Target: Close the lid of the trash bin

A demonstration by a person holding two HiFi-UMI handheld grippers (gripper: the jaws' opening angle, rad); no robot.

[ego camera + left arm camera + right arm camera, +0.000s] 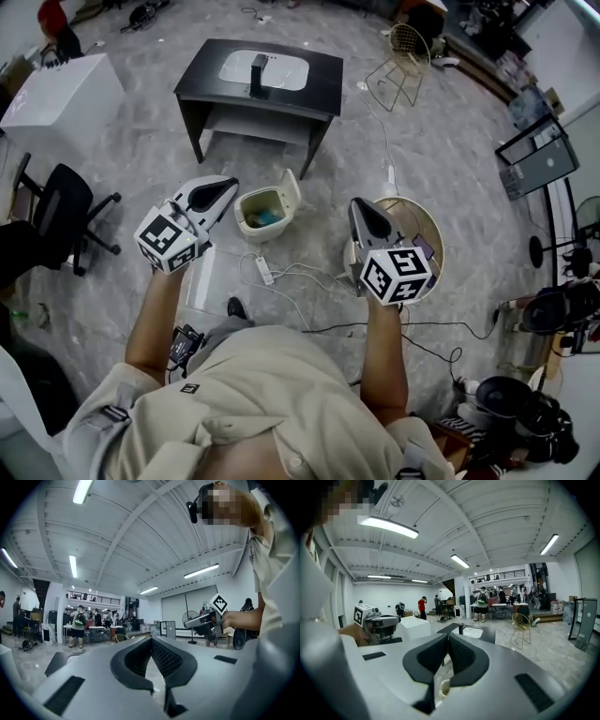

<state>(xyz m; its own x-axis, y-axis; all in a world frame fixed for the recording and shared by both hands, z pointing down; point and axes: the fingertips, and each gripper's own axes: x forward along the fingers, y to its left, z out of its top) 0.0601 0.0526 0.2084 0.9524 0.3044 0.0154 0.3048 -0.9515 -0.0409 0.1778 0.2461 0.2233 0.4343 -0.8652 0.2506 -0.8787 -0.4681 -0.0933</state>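
Operator's dress and hand-held tongs: appearance only.

Short-sleeved beige shirt, collared, buttoned down the front, with a dark-buckled tab at each sleeve; grey trousers and one dark shoe show beyond it. A small black device sits at the left hip, possibly a clipped unit with red detail; the view is too coarse to confirm. A black camera is worn at the head. Left tongs and right tongs match: pale grey tapered shells, black ribbed jaw pads, flat black rectangular insets on the upper faces. Each carries a white cube, left cube and right cube, printed with black square markers.
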